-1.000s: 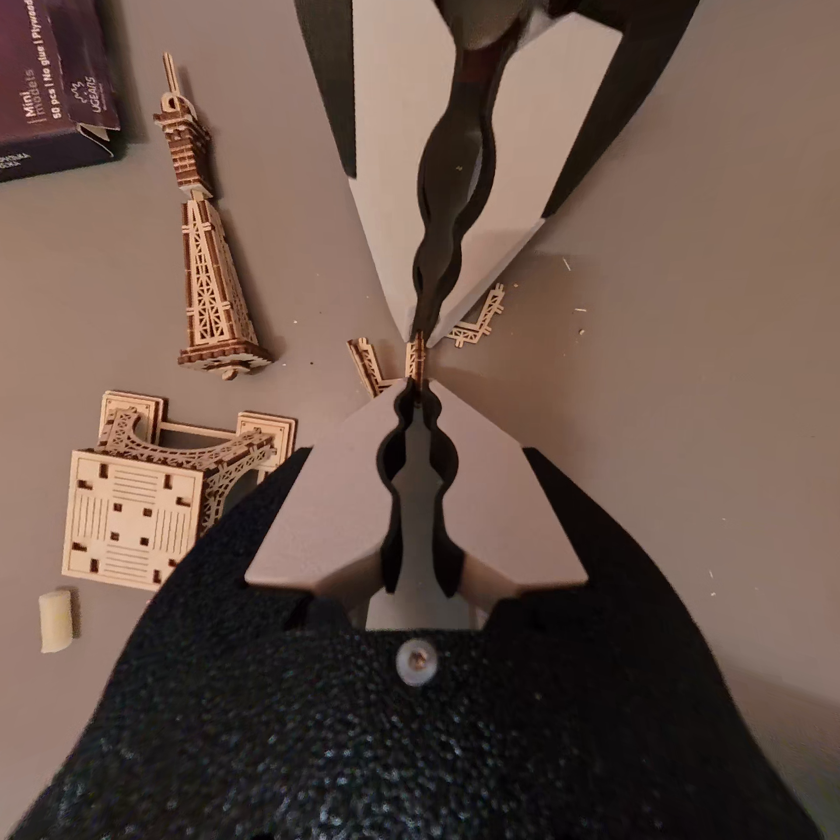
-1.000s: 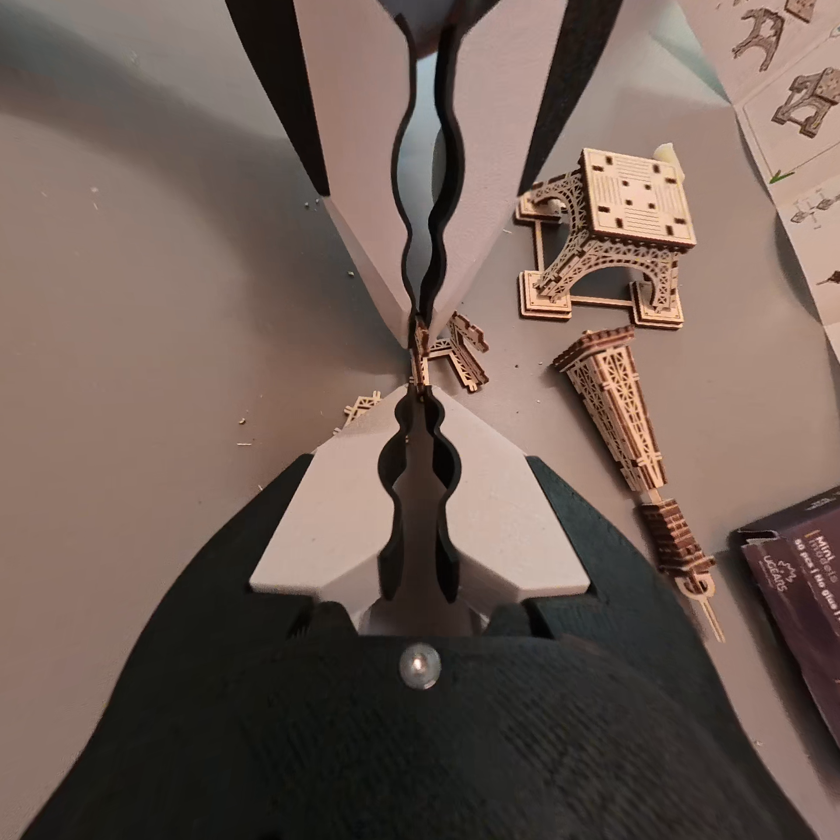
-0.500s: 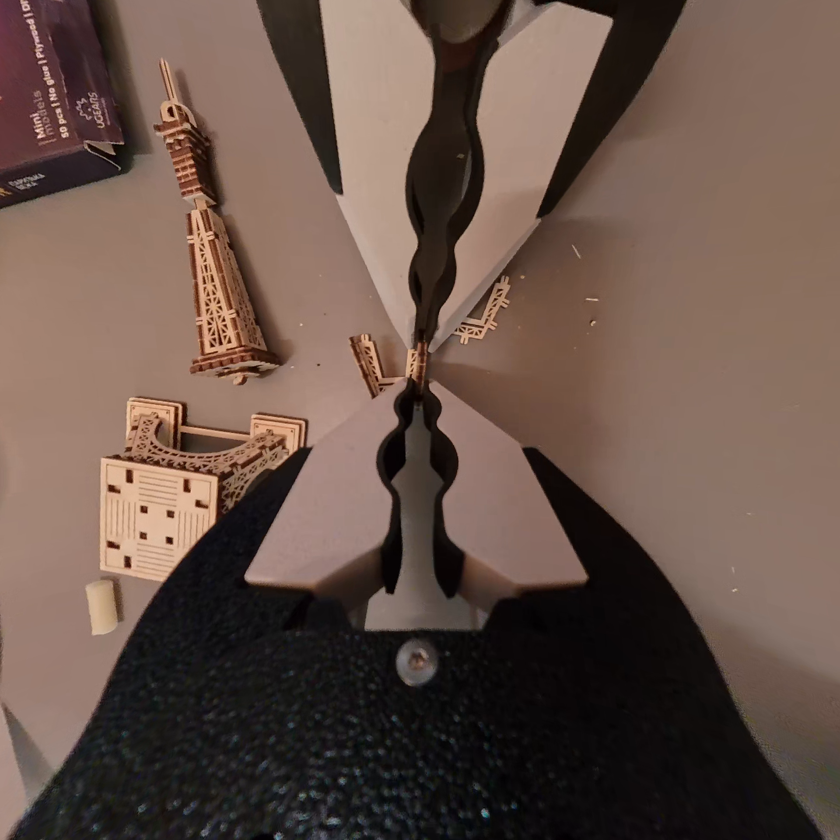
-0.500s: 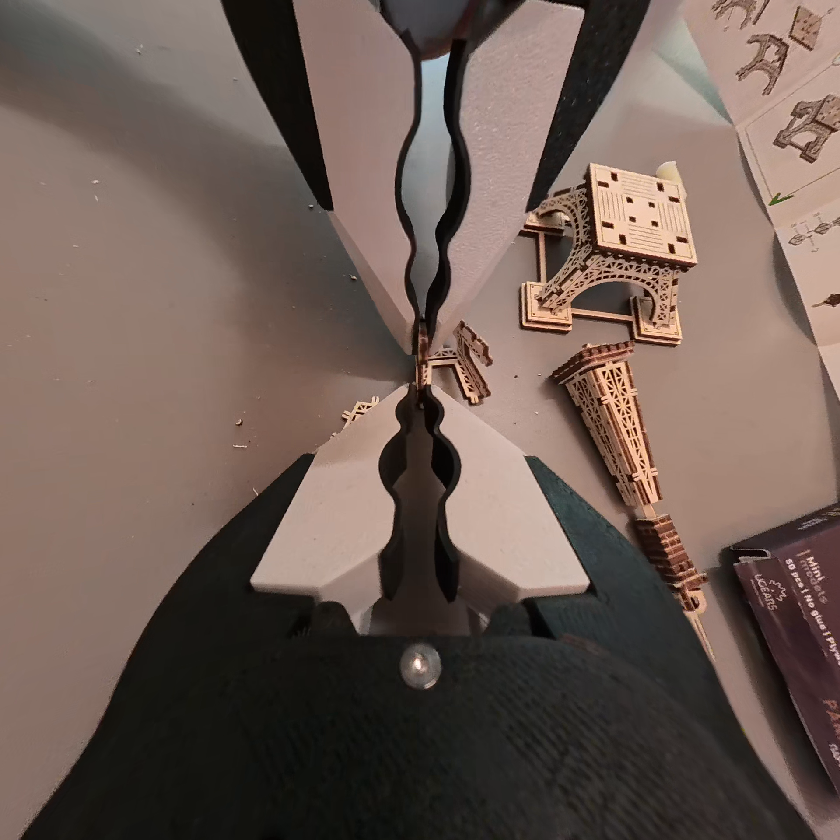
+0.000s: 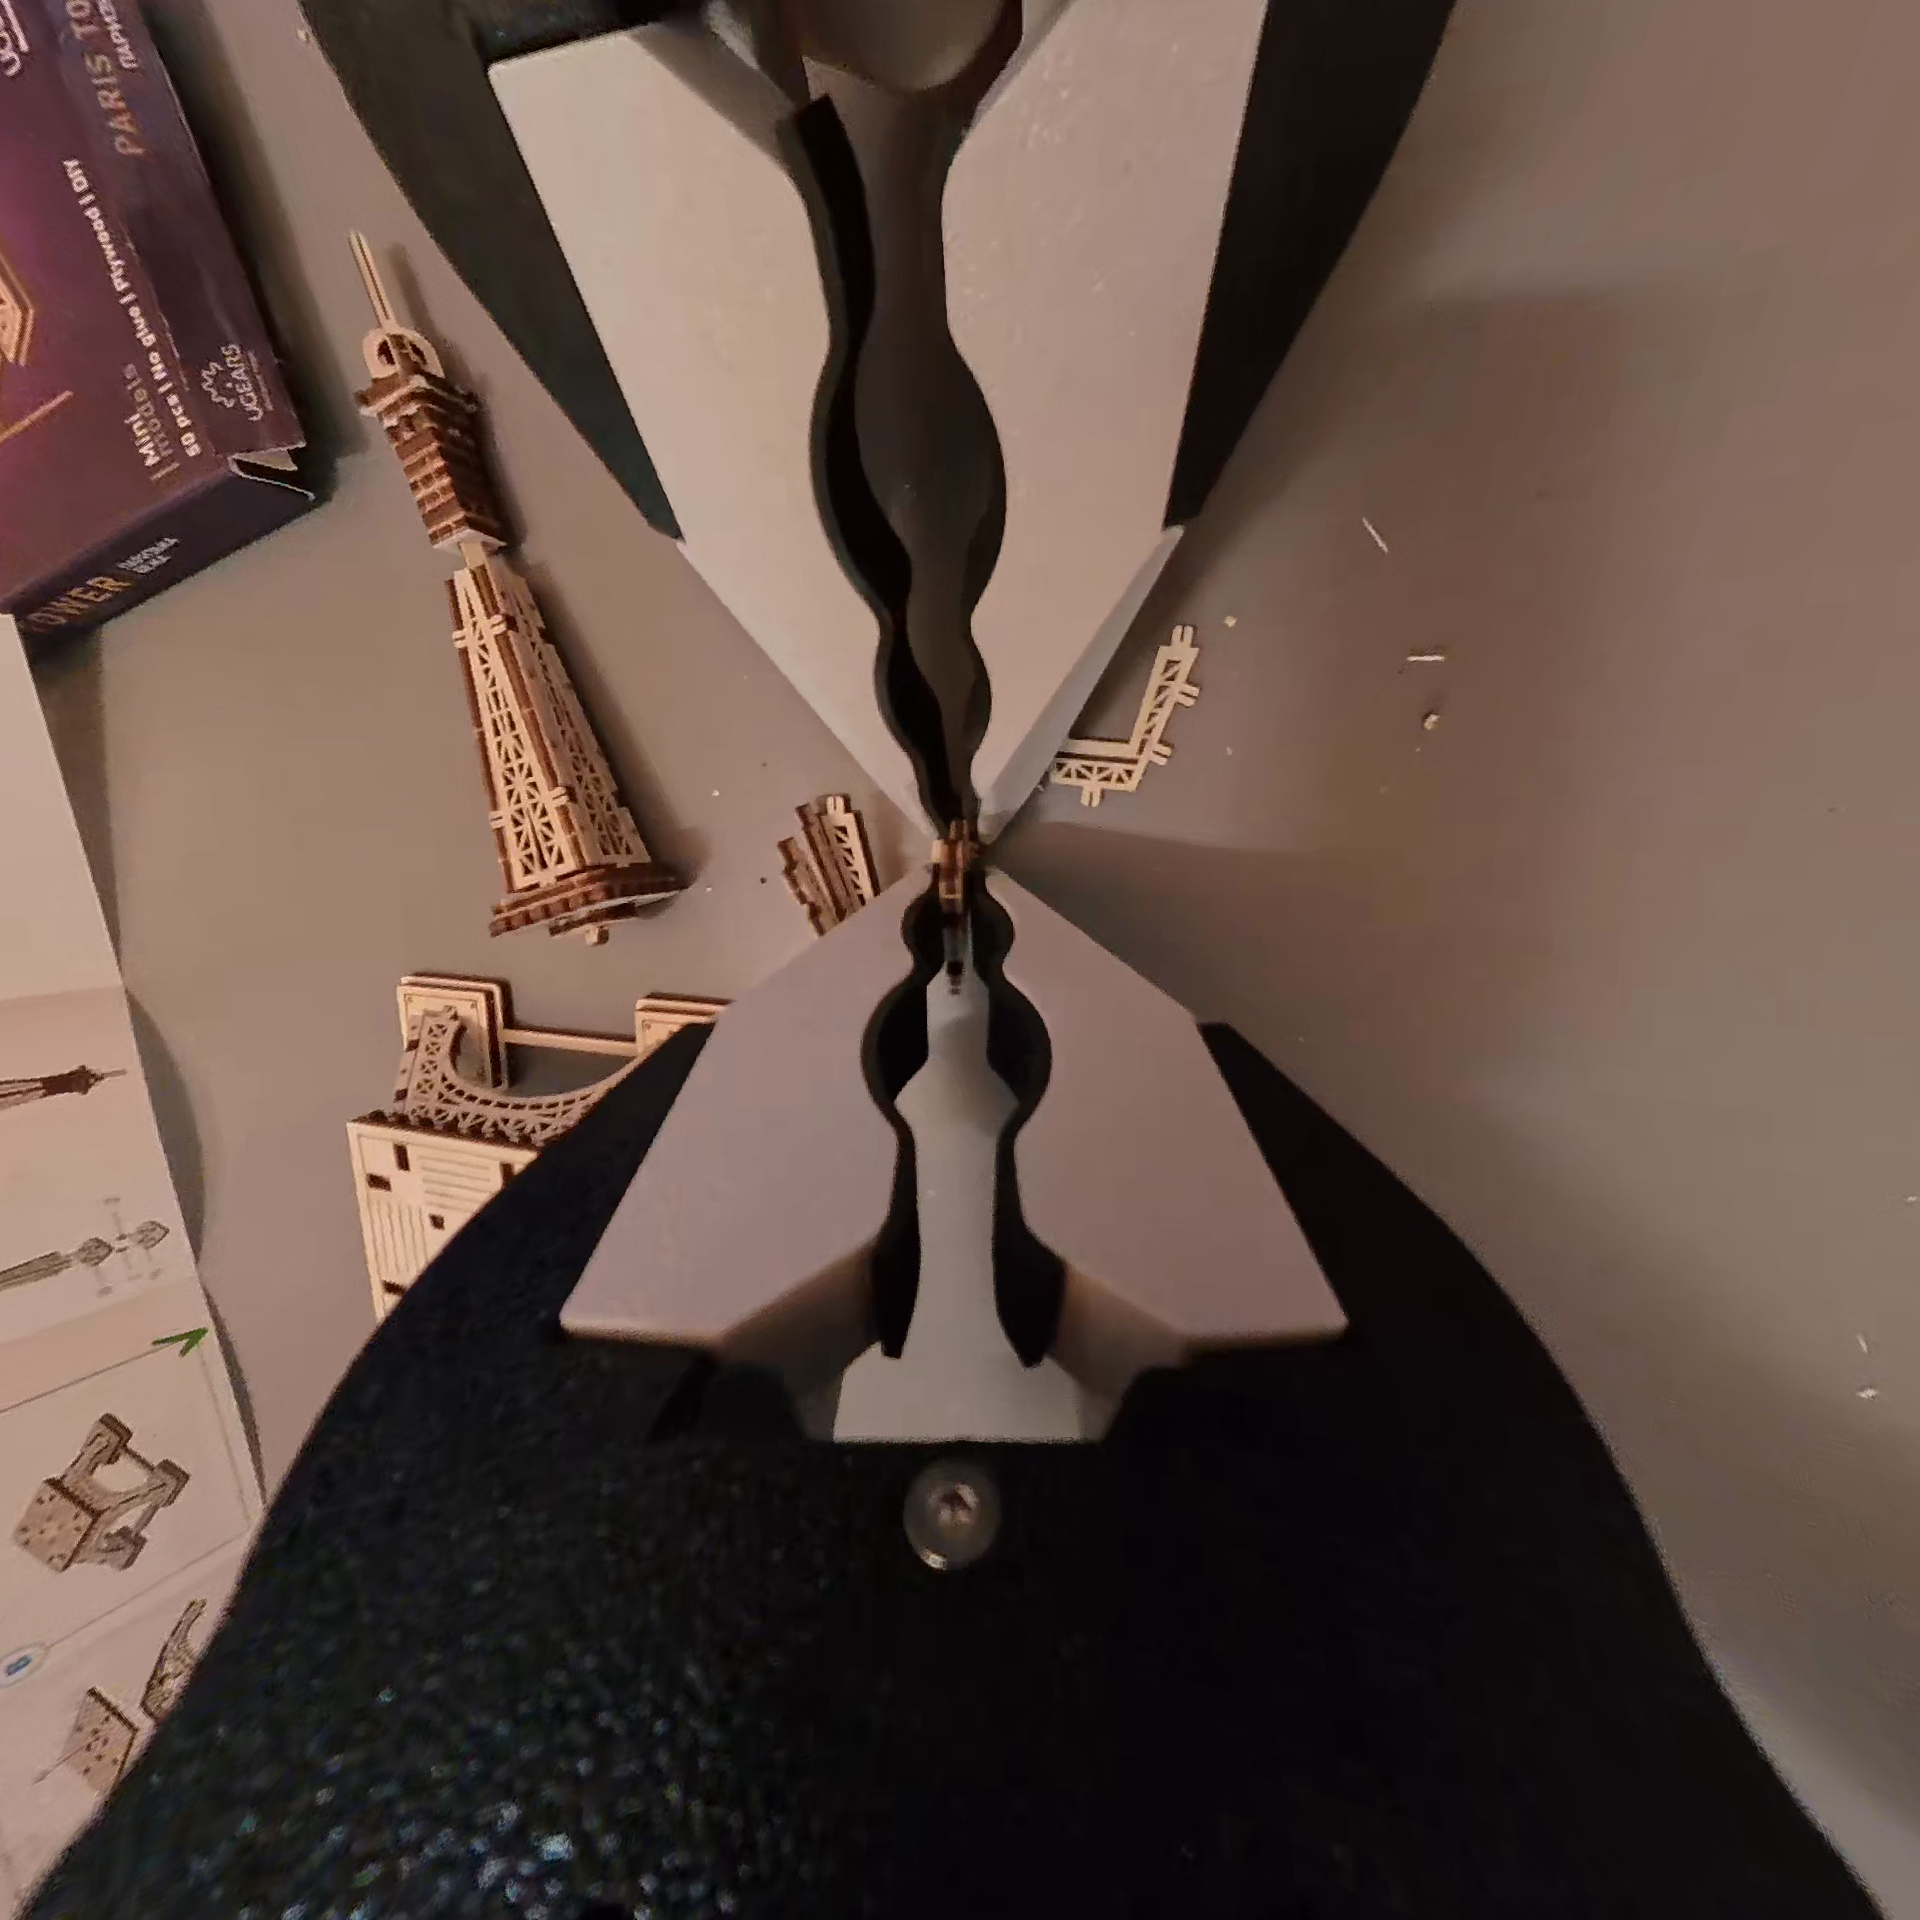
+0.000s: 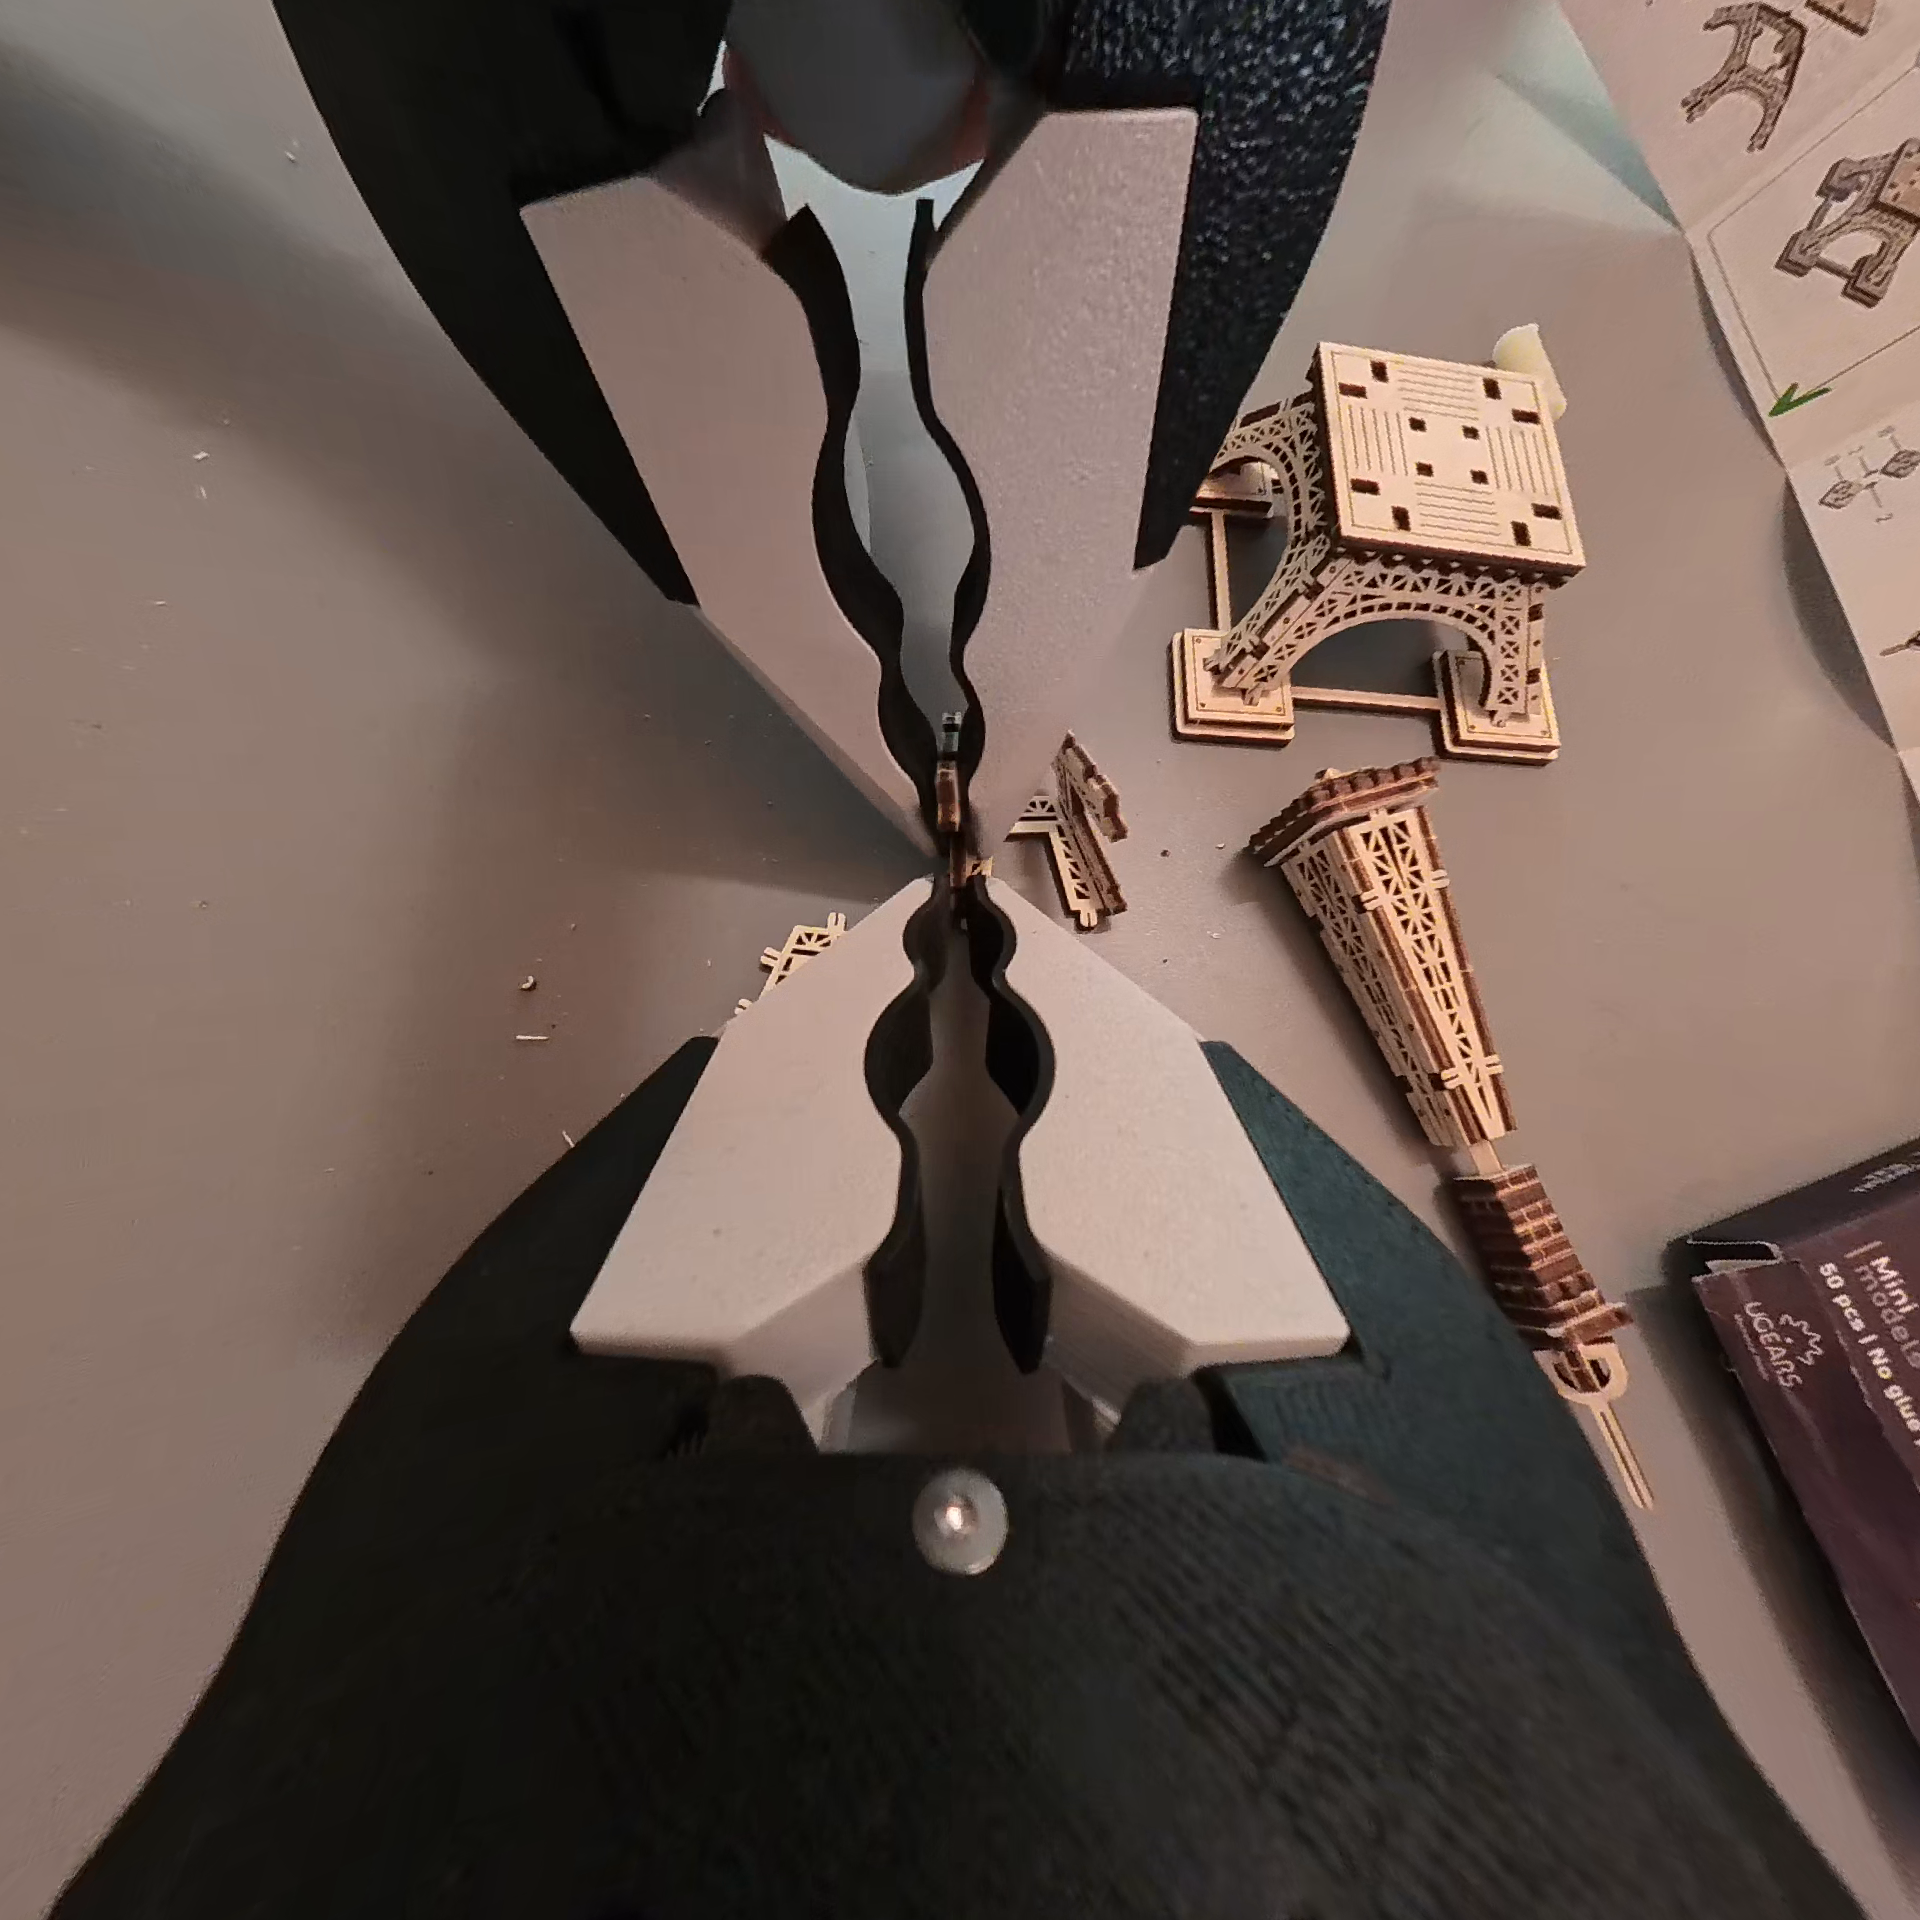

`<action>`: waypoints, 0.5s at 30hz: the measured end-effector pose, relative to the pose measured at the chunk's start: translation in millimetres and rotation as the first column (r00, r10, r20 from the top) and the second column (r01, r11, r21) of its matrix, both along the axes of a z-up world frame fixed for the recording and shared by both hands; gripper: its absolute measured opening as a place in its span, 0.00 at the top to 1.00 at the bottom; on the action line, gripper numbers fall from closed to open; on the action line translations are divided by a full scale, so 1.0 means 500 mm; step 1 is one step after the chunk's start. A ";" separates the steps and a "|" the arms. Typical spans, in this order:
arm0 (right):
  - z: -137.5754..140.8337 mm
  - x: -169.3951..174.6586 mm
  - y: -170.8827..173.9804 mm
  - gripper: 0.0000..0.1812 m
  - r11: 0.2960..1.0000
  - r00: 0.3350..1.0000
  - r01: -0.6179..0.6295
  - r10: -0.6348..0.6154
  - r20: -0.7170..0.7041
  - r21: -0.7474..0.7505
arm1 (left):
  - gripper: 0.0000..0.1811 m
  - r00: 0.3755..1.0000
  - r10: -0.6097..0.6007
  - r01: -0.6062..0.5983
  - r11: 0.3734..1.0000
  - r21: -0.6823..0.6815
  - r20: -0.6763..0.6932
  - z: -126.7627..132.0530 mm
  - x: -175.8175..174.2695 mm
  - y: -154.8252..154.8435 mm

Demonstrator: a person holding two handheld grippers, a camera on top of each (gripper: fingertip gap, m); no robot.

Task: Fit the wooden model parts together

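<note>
The left tool [image 5: 953, 902] and the right tool [image 6: 958, 902] meet tip to tip above the grey tabletop [image 5: 1558, 935], each closed down narrow on a small wooden part [image 5: 952, 862]; seen edge-on, the thin pieces look pressed together where the tips touch, though whether they are one piece or two is hard to tell. In the right wrist view the same thin wood [image 6: 949, 805] runs up between the left tool's fingertips. Beside the tips lie loose lattice pieces: an L-shaped strip [image 5: 1138, 727] and a small stack of strips [image 5: 831, 873]. Well to the side the tower's upper section [image 5: 520, 665] lies flat on the tabletop, and near it the arched tower base [image 6: 1392, 540] stands on its footed frame, with a small pale cylinder [image 6: 1525, 353] just behind it. A purple box [image 5: 114, 291] and a folded instruction sheet [image 5: 73, 1351] sit at the edge of the view.
</note>
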State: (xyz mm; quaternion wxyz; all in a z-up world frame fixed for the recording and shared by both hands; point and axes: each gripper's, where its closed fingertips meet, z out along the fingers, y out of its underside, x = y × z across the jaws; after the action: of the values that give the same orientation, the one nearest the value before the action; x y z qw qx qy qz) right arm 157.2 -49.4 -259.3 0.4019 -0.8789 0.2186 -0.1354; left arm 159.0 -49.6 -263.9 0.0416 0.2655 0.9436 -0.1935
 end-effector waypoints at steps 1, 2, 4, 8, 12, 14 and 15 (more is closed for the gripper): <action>0.000 0.000 0.000 0.99 1.000 1.000 0.001 -0.001 -0.002 0.001 | 0.98 1.000 0.002 -0.002 1.000 -0.001 -0.001 0.000 0.000 0.000; 0.000 0.001 0.000 0.99 1.000 1.000 0.002 -0.002 -0.005 0.002 | 0.98 1.000 0.005 -0.005 1.000 -0.007 0.002 0.002 0.002 -0.001; 0.000 0.001 0.000 0.99 1.000 1.000 0.002 -0.002 -0.007 0.003 | 0.98 1.000 -0.001 0.001 1.000 -0.020 -0.002 0.007 0.001 -0.004; 0.000 0.000 0.000 0.99 1.000 1.000 0.000 0.000 -0.013 0.007 | 0.99 1.000 -0.001 0.001 1.000 -0.013 -0.023 0.010 -0.002 -0.005; 0.002 -0.001 -0.001 0.99 1.000 1.000 -0.001 0.001 -0.016 0.011 | 1.00 0.998 0.005 -0.005 1.000 0.000 -0.060 0.009 -0.004 -0.007; 0.003 -0.001 -0.002 0.99 1.000 0.999 0.000 0.001 -0.037 0.028 | 1.00 0.997 0.001 0.000 1.000 0.007 -0.076 0.009 -0.004 -0.007; 0.006 0.000 -0.003 0.99 0.999 0.999 0.004 -0.002 -0.038 0.038 | 1.00 0.996 0.001 0.000 1.000 0.012 -0.087 0.009 -0.004 -0.007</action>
State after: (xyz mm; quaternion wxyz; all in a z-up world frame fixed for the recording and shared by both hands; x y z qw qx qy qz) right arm 157.1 -50.9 -256.1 0.4141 -0.8731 0.2299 -0.1152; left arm 157.0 -53.2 -259.4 -0.0010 0.2570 0.9456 -0.1994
